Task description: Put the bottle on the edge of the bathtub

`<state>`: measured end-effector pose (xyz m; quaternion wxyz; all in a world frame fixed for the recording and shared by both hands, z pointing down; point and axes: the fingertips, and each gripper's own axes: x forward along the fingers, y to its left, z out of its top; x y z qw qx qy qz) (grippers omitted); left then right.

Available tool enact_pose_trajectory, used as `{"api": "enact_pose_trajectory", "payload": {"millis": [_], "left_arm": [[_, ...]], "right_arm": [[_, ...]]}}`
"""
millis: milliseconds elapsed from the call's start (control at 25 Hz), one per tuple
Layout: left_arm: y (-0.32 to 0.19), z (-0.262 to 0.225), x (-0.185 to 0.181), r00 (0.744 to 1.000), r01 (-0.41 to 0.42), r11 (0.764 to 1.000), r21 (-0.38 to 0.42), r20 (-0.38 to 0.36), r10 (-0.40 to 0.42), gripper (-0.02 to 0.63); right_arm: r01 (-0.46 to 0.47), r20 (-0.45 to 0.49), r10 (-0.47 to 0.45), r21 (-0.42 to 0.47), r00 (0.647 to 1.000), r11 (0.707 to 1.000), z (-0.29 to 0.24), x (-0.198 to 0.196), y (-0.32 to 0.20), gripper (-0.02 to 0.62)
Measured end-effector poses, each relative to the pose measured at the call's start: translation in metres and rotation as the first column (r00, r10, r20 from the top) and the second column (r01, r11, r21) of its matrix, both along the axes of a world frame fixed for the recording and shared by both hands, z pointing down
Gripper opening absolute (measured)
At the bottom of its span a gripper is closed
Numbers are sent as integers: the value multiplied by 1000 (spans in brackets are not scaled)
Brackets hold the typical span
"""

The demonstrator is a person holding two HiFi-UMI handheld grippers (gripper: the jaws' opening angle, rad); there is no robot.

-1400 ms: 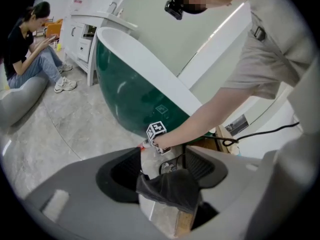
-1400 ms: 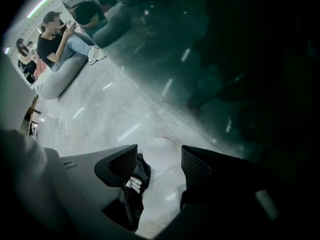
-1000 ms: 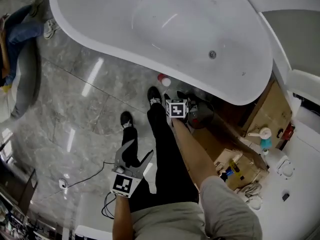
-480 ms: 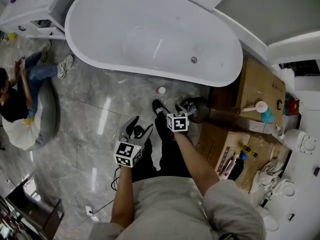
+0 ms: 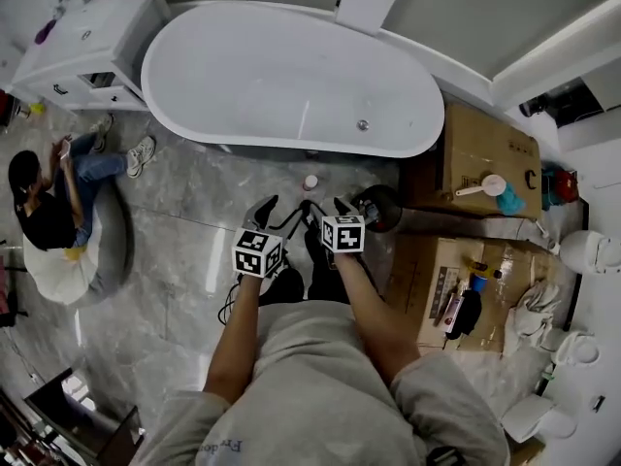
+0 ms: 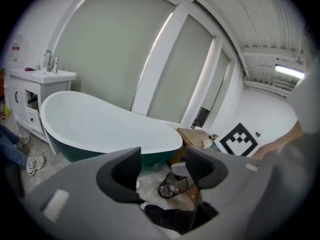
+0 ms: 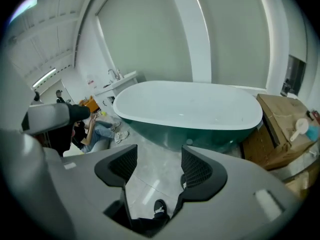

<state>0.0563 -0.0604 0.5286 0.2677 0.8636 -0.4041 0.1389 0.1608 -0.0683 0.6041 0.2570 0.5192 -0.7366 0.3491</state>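
Room: bathroom with a grey stone floor [image 5: 184,250] and a white tub [image 5: 291,76] along the wall.
Bottle: probably the small white-and-red thing [image 5: 310,182] standing on the floor just beside the tub's base. It is too small to be sure.
Handling: likely light, stiff and smooth. Pinch the body mid-height and keep it upright, since the glossy rounded rim may let it slide.
Left hand-held gripper [image 5: 275,214]: jaws spread, nothing between them, near the bottle but clear of it.
Right hand-held gripper [image 5: 328,208]: jaws spread, empty, just beside the left.
Arms: both forearms reach forward side by side, towards the tub.
Beyond: a box [image 5: 485,153] right of the tub, and a person [image 5: 58,212] seated at the left.
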Motion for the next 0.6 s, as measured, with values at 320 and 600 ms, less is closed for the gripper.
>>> {"api": "enact_pose_trajectory", "payload": {"millis": [320, 600], "left_arm": [[14, -9, 7, 998, -44, 999, -10, 49, 44, 327], [19, 1, 11, 996, -51, 998, -31, 77, 54, 324]], "right_arm": [[-44, 49, 40, 81, 998, 996, -44, 8, 29, 278], [-72, 67, 65, 113, 996, 991, -59, 20, 42, 262]]}}
